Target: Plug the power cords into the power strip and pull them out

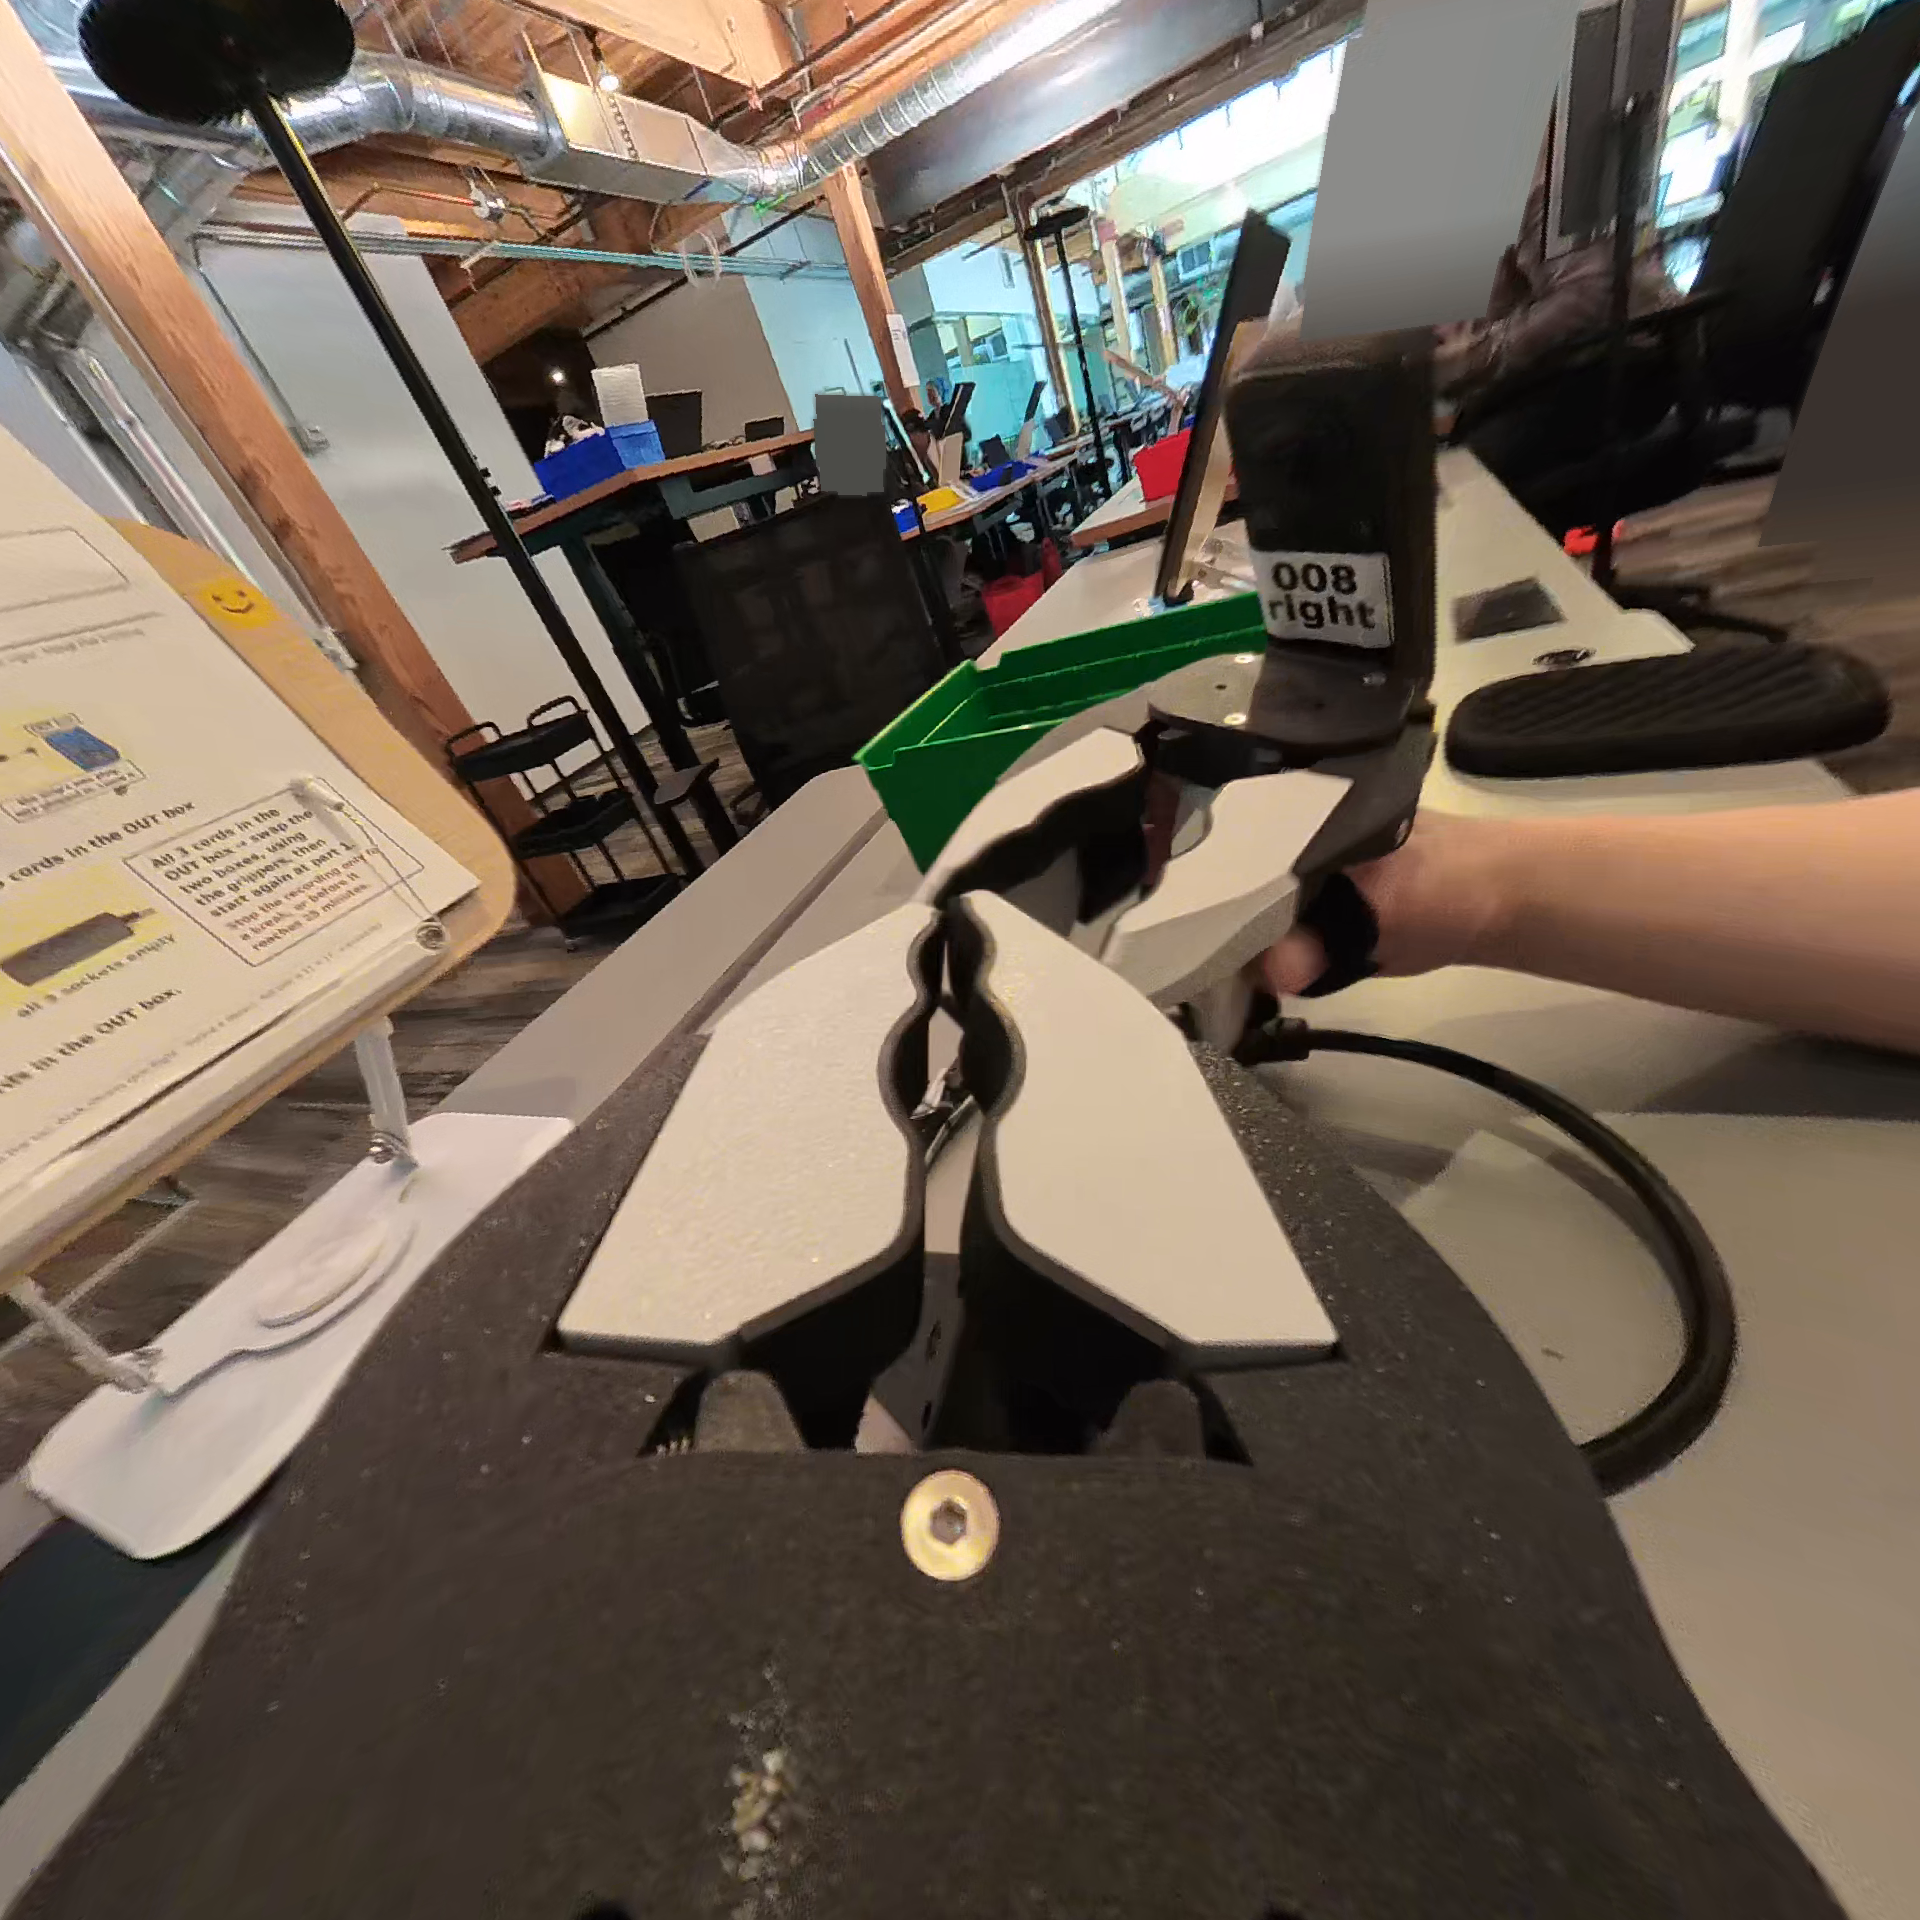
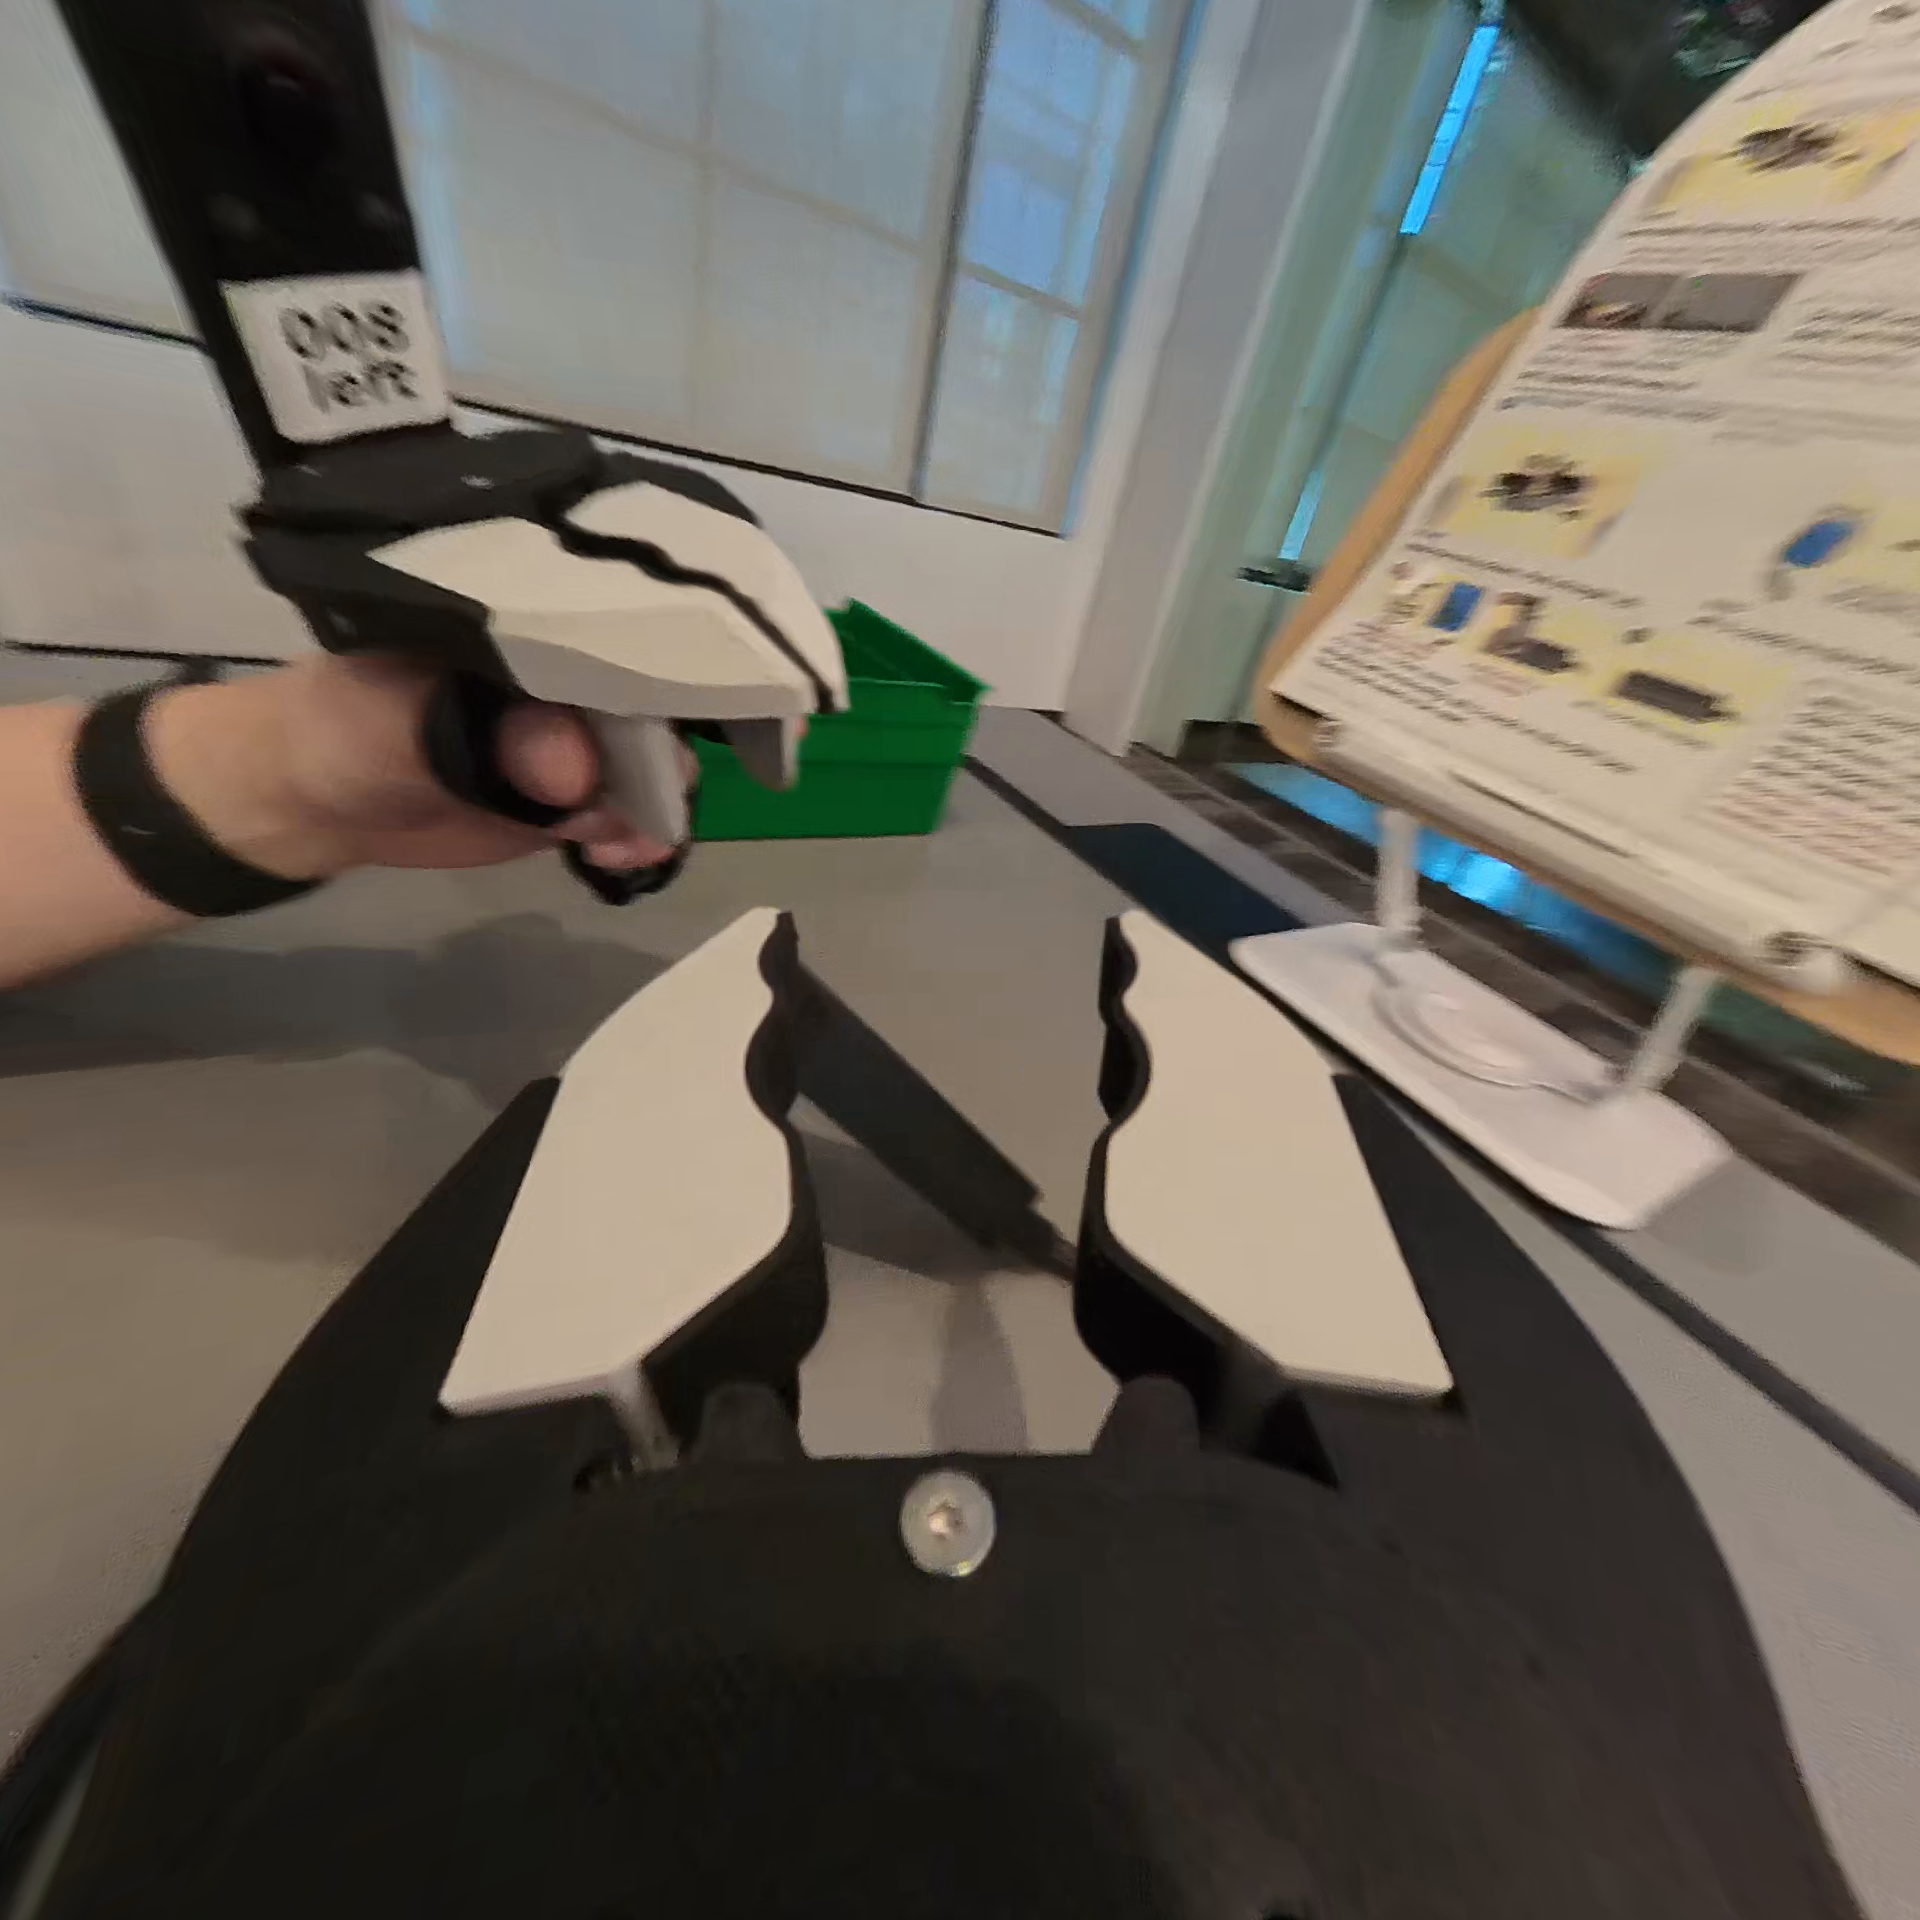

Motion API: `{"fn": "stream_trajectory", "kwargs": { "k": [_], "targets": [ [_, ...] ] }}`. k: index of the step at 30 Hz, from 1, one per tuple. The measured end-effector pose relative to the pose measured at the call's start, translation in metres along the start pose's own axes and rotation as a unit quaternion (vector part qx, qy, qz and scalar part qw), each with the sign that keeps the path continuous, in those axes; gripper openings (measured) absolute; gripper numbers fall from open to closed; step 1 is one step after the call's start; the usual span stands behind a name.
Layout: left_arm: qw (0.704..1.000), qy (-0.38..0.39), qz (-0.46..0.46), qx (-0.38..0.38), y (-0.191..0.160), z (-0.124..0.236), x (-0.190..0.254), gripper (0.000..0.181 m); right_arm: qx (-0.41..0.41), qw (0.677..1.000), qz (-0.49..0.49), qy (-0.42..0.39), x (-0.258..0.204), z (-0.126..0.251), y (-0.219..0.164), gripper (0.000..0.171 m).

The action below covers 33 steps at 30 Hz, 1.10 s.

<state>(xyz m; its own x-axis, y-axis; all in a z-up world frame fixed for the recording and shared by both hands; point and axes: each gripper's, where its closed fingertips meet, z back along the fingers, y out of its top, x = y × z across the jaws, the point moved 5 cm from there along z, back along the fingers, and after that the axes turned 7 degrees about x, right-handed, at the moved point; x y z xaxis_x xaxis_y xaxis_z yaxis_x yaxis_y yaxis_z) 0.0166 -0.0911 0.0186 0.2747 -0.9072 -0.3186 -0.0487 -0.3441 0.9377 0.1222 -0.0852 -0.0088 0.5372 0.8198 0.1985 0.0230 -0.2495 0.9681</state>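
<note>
Left claw [image 1: 948, 914] was closed, fingers meeting at the tips; something small and metallic showed in the gap behind them, too hidden to tell if it was gripped. Right claw [image 2: 945, 945] was spread wide, holding nothing, hovering over the desk [image 2: 260, 1091] with the strip [image 2: 914, 1122] lying between its fingers, likely lined up to steady or grab it. A black cord [image 1: 1621, 1174] looped on the desk below the right claw in the left wrist view; its plug end was not visible. Both claws faced each other, close together. Green bin [image 2: 873, 748] sat beyond, near the desk's far edge. An instruction board [image 2: 1662, 520] on a white stand [image 2: 1475, 1070] stood just beside the work area, crowding that side. Nothing blocked the strip itself.
</note>
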Motion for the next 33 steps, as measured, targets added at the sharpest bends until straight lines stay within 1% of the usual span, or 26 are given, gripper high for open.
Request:
{"fn": "stream_trajectory", "kwargs": {
  "k": [1, 2, 4, 5, 6, 8, 9, 10, 12, 14, 15, 16, 17, 18, 20, 21, 22, 23, 25, 26, 28, 29, 31, 33],
  "targets": [
    [1.000, 0.008, -0.011, -0.006, -0.001, 0.000, -0.001, 0.000, 0.010, 0.999, -0.028, 0.034, -0.005, -0.001, 0.000, 0.051],
    [1.000, 0.014, -0.015, -0.012, -0.001, 0.000, -0.002, 0.000, 0.024, 0.996, -0.059, 0.060, -0.008, 0.000, 0.002, 0.052],
    [0.999, 0.019, -0.011, -0.033, -0.005, 0.000, -0.004, 0.000, 0.053, 0.989, -0.116, 0.072, -0.005, 0.003, 0.008, 0.052],
    [0.999, 0.026, -0.014, -0.038, -0.008, 0.001, -0.006, 0.000, 0.058, 0.987, -0.135, 0.072, -0.001, 0.005, 0.010, 0.048],
    [0.998, 0.035, -0.013, -0.043, -0.010, 0.003, -0.010, 0.000, 0.061, 0.986, -0.141, 0.069, 0.002, 0.008, 0.011, 0.040],
    [0.998, 0.043, -0.002, -0.056, -0.016, 0.007, -0.016, 0.000, 0.088, 0.988, -0.110, 0.064, 0.007, 0.017, 0.016, 0.009],
    [0.997, 0.046, 0.004, -0.063, -0.019, 0.009, -0.020, 0.000, 0.101, 0.990, -0.093, 0.043, 0.012, 0.021, 0.018, 0.000],
    [0.996, 0.050, 0.010, -0.073, -0.022, 0.012, -0.024, 0.000, 0.099, 0.991, -0.088, 0.022, 0.016, 0.024, 0.018, 0.000],
    [0.994, 0.050, 0.026, -0.092, -0.027, 0.018, -0.030, 0.000, 0.085, 0.994, -0.071, 0.015, 0.019, 0.026, 0.015, 0.000],
    [0.989, 0.034, 0.084, -0.119, -0.032, 0.024, -0.033, 0.000, 0.075, 0.996, -0.046, -0.007, 0.022, 0.027, 0.012, 0.000],
    [0.986, 0.025, 0.116, -0.117, -0.032, 0.025, -0.034, 0.003, 0.067, 0.997, -0.049, -0.002, 0.021, 0.026, 0.009, 0.000],
    [0.983, 0.016, 0.148, -0.111, -0.031, 0.027, -0.035, 0.009, 0.066, 0.996, -0.061, 0.011, 0.021, 0.024, 0.007, 0.004],
    [0.978, 0.010, 0.178, -0.112, -0.030, 0.027, -0.035, 0.016, 0.071, 0.994, -0.080, 0.020, 0.021, 0.022, 0.003, 0.022],
    [0.973, 0.005, 0.199, -0.119, -0.029, 0.028, -0.035, 0.023, 0.065, 0.991, -0.110, 0.029, 0.022, 0.020, -0.002, 0.034],
    [0.962, -0.005, 0.223, -0.156, -0.032, 0.029, -0.032, 0.042, 0.033, 0.986, -0.159, 0.045, 0.026, 0.016, -0.018, 0.043],
    [0.957, -0.011, 0.226, -0.180, -0.035, 0.030, -0.030, 0.046, 0.024, 0.981, -0.178, 0.070, 0.025, 0.015, -0.024, 0.039],
    [0.953, -0.012, 0.224, -0.202, -0.038, 0.032, -0.029, 0.048, 0.022, 0.975, -0.196, 0.101, 0.021, 0.015, -0.026, 0.016],
    [0.952, -0.014, 0.217, -0.213, -0.040, 0.033, -0.028, 0.050, 0.029, 0.971, -0.206, 0.120, 0.020, 0.016, -0.025, 0.000],
    [0.955, -0.036, 0.202, -0.215, -0.043, 0.035, -0.025, 0.049, 0.044, 0.971, -0.199, 0.128, 0.016, 0.015, -0.022, 0.000],
    [0.956, -0.052, 0.189, -0.218, -0.045, 0.036, -0.023, 0.045, 0.030, 0.971, -0.200, 0.125, 0.014, 0.014, -0.023, 0.000],
    [0.958, -0.061, 0.163, -0.226, -0.051, 0.037, -0.021, 0.047, -0.027, 0.969, -0.222, 0.103, 0.012, 0.008, -0.028, 0.000],
    [0.957, -0.071, 0.165, -0.227, -0.054, 0.036, -0.018, 0.047, -0.045, 0.965, -0.238, 0.100, 0.008, 0.006, -0.028, 0.001],
    [0.950, -0.101, 0.187, -0.228, -0.056, 0.033, -0.011, 0.046, -0.076, 0.955, -0.260, 0.117, -0.002, 0.001, -0.030, 0.014],
    [0.946, -0.098, 0.183, -0.247, -0.062, 0.032, -0.010, 0.039, -0.115, 0.948, -0.269, 0.128, -0.010, -0.004, -0.036, 0.036]
  ]
}}
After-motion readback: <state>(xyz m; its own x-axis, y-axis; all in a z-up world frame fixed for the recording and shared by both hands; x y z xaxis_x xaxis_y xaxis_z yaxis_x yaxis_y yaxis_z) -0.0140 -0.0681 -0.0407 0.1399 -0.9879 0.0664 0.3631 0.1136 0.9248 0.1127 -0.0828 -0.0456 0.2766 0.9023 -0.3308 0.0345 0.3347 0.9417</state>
